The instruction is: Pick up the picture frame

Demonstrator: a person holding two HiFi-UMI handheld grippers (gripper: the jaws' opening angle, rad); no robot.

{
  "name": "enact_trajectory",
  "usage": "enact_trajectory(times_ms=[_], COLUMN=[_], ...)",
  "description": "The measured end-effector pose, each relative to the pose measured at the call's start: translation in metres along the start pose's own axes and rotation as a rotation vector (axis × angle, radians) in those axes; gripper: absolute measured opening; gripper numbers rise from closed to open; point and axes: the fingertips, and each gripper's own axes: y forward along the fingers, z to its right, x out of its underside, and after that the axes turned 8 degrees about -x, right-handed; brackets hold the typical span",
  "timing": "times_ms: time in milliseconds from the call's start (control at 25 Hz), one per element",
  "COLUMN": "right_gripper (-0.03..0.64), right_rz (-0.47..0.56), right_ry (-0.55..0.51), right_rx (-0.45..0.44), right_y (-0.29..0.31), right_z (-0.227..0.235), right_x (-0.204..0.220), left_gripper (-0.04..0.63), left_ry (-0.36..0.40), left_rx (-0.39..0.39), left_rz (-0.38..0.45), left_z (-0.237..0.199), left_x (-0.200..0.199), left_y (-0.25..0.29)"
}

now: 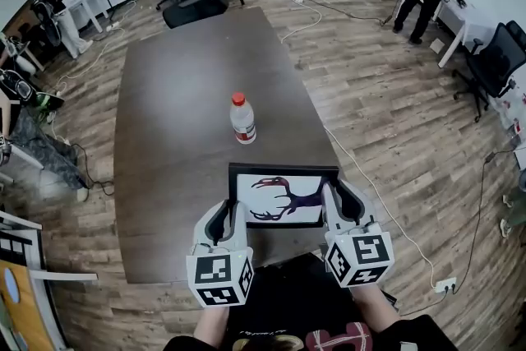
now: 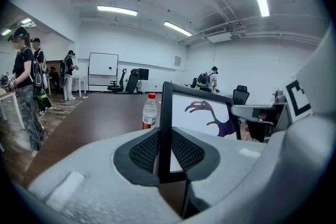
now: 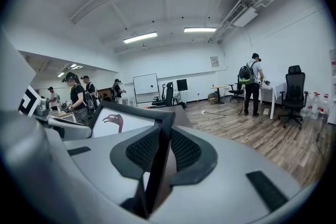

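Left tool (image 1: pixel 233 214) and right tool (image 1: pixel 334 203) clamp picture frame (image 1: pixel 283 197) edges; capped bottle (image 1: pixel 242 120) behind.

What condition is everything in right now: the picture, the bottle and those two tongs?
picture frame: held at both side edges, picture showing
left tongs: shut on the picture frame's left edge
right tongs: shut on the picture frame's right edge
bottle: upright on the table, red cap on

The room is evenly lit by ceiling strip lights (image 2: pixel 117 10), only soft shadows are cast, lines are bent and corners darkened in the gripper views, and the left gripper (image 2: pixel 167 152) is rendered soft up close.
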Motion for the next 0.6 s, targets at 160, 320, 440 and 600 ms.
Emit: enact_trajectory(times_ms=[160,320,440,600], right_gripper=[0.078,0.078,0.078,0.078], right_rz=[0.000,-0.001,0.002,0.003], right_ry=[-0.004,-0.003,-0.006,-0.010], right_rx=[-0.002,-0.005,-0.009,-0.011], right_y=[0.0010,0.0018,0.0017,0.0013], right_z=[-0.0005,-0.0001,-0.0015,-0.0002], right_x=[0.0009,0.0016,0.0017,0.0013], left_gripper=[0.078,0.078,0.078,0.078], left_ry=[0.000,0.000,-0.001,0.000], left_rx=[-0.001,-0.005,-0.008,-0.012], left_rz=[-0.001,-0.007,-0.003,0.001], left_z=[-0.0008,-0.0007,-0.0017,-0.0002], left_x=[0.0016,0.0023,0.0025,0.0025], left_y=[0.0000,0.0005,-0.0006,-0.0010])
